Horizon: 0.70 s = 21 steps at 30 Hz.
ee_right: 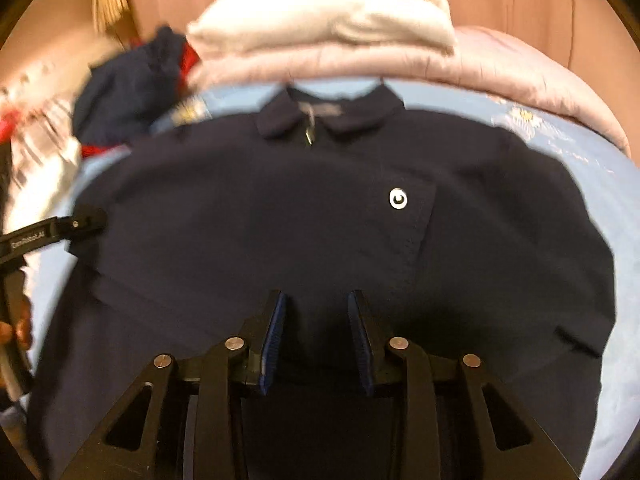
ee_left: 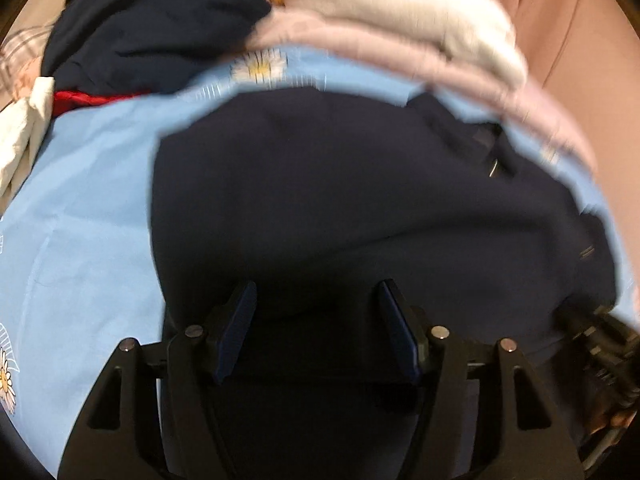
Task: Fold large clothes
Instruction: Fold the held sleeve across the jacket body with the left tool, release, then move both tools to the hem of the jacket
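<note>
A navy polo shirt [ee_right: 280, 208] lies spread front-up on a light blue daisy-print sheet [ee_right: 580, 160]. Its collar [ee_right: 332, 114] points away from me and a round white badge [ee_right: 398, 199] sits on the chest. My right gripper [ee_right: 317, 296] hovers over the shirt's lower middle, jaws apart, with no cloth pinched between the pads. My left gripper [ee_left: 317, 284] stands wider open over the same shirt [ee_left: 340, 200], holding nothing. In the right wrist view the left gripper [ee_right: 82, 224] shows at the shirt's left sleeve edge. The right gripper [ee_left: 592, 328] shows blurred at the lower right of the left wrist view.
A folded white blanket [ee_right: 328, 12] on a pink quilt [ee_right: 500, 64] is stacked behind the collar. A heap of navy [ee_left: 152, 20] and red [ee_left: 92, 98] clothes lies at the back left. A pink curtain [ee_left: 568, 20] hangs behind. A hand [ee_right: 16, 328] holds the left tool.
</note>
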{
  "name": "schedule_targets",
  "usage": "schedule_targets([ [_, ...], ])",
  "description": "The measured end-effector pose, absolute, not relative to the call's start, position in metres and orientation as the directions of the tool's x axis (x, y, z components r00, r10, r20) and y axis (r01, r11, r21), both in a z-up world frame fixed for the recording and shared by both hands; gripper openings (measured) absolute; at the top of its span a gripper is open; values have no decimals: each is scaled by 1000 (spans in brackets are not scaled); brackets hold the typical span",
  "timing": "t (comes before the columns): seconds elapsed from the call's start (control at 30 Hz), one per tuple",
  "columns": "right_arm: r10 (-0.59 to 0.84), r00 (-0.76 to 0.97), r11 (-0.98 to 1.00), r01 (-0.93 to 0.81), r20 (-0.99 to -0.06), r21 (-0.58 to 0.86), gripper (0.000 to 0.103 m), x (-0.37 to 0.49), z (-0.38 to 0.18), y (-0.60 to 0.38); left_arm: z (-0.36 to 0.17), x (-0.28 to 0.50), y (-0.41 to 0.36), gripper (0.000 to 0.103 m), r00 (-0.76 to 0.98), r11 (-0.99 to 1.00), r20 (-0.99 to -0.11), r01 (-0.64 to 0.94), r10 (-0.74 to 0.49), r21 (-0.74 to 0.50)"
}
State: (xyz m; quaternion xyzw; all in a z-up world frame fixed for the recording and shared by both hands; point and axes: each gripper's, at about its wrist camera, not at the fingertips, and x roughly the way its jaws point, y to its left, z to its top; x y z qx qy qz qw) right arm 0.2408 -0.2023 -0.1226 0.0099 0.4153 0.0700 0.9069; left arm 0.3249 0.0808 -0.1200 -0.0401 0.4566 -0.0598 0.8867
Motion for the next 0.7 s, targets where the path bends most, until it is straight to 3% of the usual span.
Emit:
schedule_targets([
  [0.1,101,666,992,-126,-739,22,42,243,-128,-196,-122,323,80,72,586,992,-801,85,-124,-91],
  [0.33,56,691,996,-86,-721,-6,45,222,-112,-195,-101,294,116,82,585,940,-757,26,-291,-341],
  [0.43,37,723,994,-95,-690,-46,58,194,-98,-188,-88,259,127,88,623,929,-720,33,-307,-367],
  [0.5,44,742,993,-105,-669,-51,60,173,-91,-188,-82,234,134,88,634,927,-709,33,-308,-373],
  [0.6,52,751,994,-104,-658,-41,60,148,-82,-188,-78,196,147,102,634,929,-712,27,-302,-370],
  [0.7,73,759,994,-109,-647,-17,62,120,-73,-191,-77,161,156,102,640,933,-711,26,-291,-358],
])
